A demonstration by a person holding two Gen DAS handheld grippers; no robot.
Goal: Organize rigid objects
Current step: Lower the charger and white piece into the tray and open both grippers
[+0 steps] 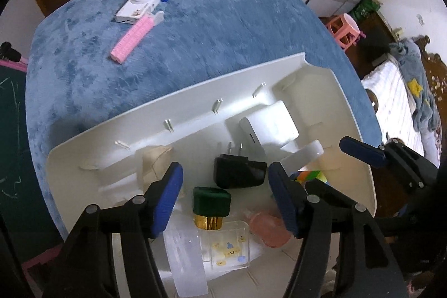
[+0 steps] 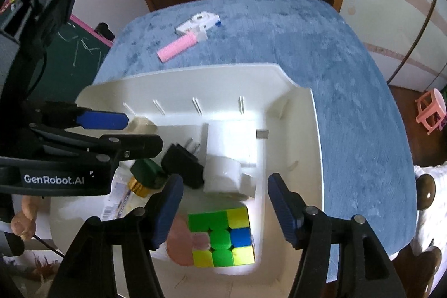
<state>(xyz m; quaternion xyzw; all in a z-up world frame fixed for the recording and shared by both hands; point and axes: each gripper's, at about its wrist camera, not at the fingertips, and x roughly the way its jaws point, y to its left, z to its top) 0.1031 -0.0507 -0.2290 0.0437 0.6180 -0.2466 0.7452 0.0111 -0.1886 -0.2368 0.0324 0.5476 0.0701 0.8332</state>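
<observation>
A white bin sits on the blue table. It holds a black plug adapter, a white charger, a green-capped bottle, a Rubik's cube and a pink object. My left gripper hangs open and empty over the bin. My right gripper hangs open and empty above the cube. A white camera and a pink hair roller lie on the far table.
The blue table has rounded edges. A pink stool stands on the floor to the right. A green chalkboard stands at the left. The left gripper crosses the right wrist view.
</observation>
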